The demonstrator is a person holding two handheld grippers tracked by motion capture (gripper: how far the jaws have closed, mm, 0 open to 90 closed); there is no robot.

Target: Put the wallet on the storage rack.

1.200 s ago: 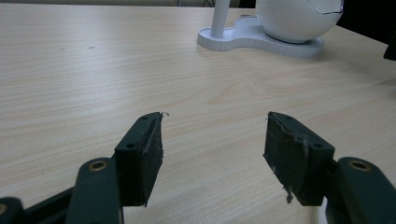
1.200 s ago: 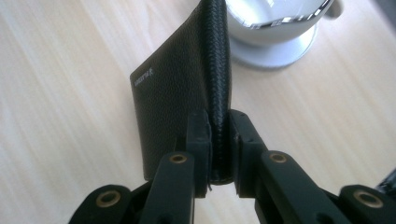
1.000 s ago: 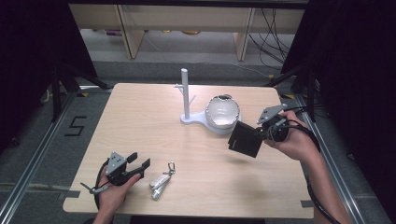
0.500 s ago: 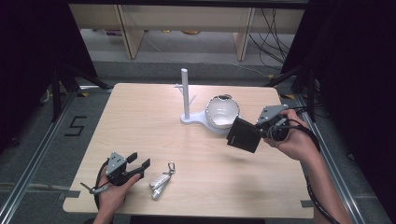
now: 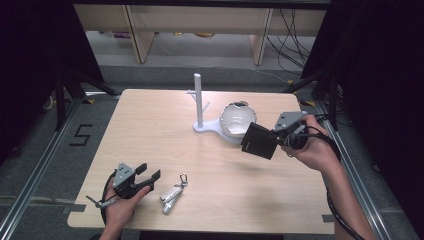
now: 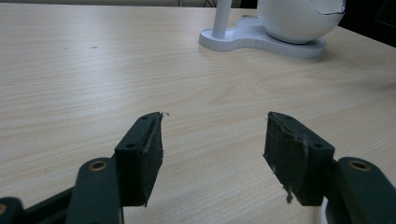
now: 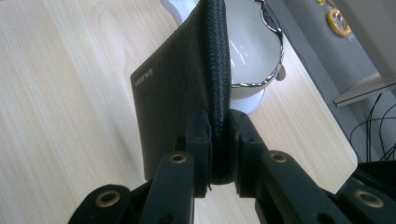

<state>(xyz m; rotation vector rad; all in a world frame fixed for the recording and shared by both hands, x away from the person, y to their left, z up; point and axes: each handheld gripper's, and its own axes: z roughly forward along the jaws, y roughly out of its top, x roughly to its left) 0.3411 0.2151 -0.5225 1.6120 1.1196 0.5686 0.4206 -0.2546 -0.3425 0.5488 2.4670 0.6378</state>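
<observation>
A black leather wallet (image 5: 260,140) hangs in the air just in front of a white bowl (image 5: 237,117), with my right gripper (image 5: 278,135) shut on its folded edge. In the right gripper view the wallet (image 7: 187,88) stands on edge between the jaws of the right gripper (image 7: 218,133), and the bowl (image 7: 254,51) lies right behind it. The bowl sits on the white stand (image 5: 207,127) with an upright post. My left gripper (image 5: 148,173) rests open near the front left edge, nothing between its fingers (image 6: 144,149). A bunch of keys (image 5: 172,192) lies just right of it.
The white stand's post (image 5: 198,97) has a small side peg and rises left of the bowl. The wooden table (image 5: 150,130) is bare across its left and middle. Shelves and cables lie beyond the far edge; metal frame rails run along both sides.
My right gripper has carried the wallet a little to the left and up, closer to the bowl. The left gripper has stayed put.
</observation>
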